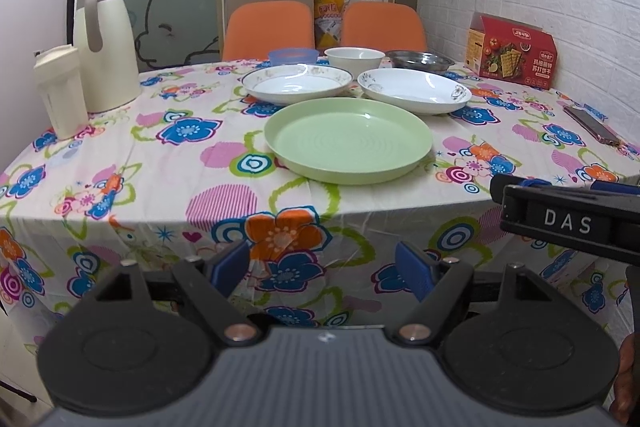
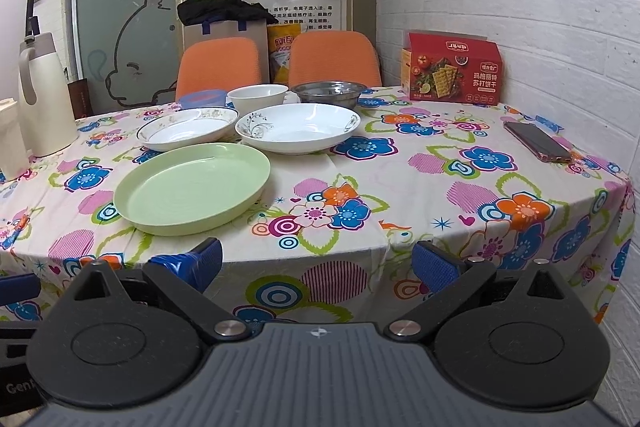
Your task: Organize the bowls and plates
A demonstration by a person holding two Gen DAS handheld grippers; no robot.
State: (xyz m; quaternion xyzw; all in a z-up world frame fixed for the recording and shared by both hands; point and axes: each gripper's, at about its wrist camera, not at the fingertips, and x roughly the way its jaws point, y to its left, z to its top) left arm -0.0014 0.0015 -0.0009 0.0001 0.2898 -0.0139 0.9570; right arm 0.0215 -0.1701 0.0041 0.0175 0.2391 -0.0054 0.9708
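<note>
Plates and bowls (image 1: 354,57) sit empty — green plate (image 1: 348,139) nearest (unstacked); left claw (image 1: 322,273) and right claw (image 2: 318,267) spread, holding nothing.

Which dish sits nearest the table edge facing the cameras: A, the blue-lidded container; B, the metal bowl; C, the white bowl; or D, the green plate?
D: the green plate lies alone in front, the two white patterned plates behind it, and the white bowl, metal bowl and blue-lidded container line the far edge.
</note>
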